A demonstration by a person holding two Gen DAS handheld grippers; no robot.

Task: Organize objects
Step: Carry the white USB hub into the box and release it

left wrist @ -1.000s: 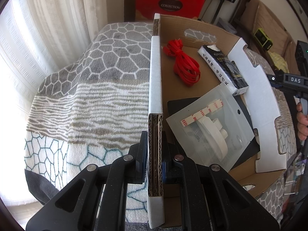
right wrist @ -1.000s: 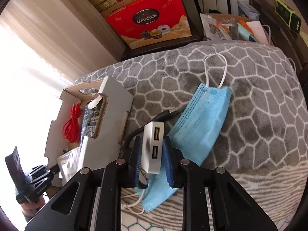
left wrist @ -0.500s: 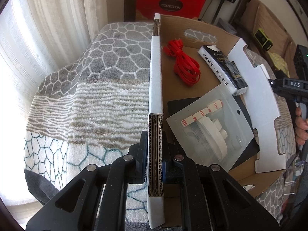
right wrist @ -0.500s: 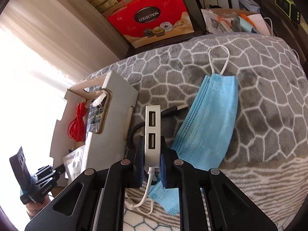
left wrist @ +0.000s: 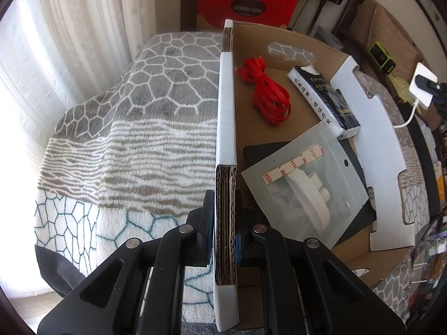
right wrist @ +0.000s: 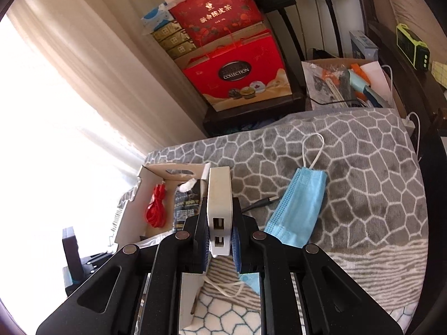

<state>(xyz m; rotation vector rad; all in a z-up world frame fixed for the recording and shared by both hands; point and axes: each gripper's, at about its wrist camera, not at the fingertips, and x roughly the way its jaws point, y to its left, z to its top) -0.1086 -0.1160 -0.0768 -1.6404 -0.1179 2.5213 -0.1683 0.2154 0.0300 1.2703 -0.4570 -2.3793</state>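
The cardboard box (left wrist: 279,128) is taken as the landmark. Its near side wall, a thick flap of layered corrugated board with white facing, is clamped between the pads of the left gripper (left wrist: 225,234), whose jaws are pressed together on it. The wall's long axis is seen running straight away from that gripper, toward the red gift bag (left wrist: 247,5) beyond the box's far end.

Inside the box, the red cable (left wrist: 265,95) is laid near the far end, the dark tissue pack (left wrist: 325,103) is set against the opposite wall with its length along that wall, and the clear pouch (left wrist: 304,195) is laid over a black flat item at the near end. Bare cardboard floor is left between the cable and the pouch. The opposite wall is folded outward as a white flap (left wrist: 380,150). Outside the clamped wall, the patterned blanket (left wrist: 125,128) is left open up to the curtain.

The white USB hub (right wrist: 219,203) is gripped by the right gripper (right wrist: 220,234), its jaws closed on the hub's sides. The hub is held above the blanket just outside the box's white flap, its long axis along the fingers, the two ports facing the camera. The blue face mask (right wrist: 300,203) is laid on the blanket beyond the hub, farther from the box.
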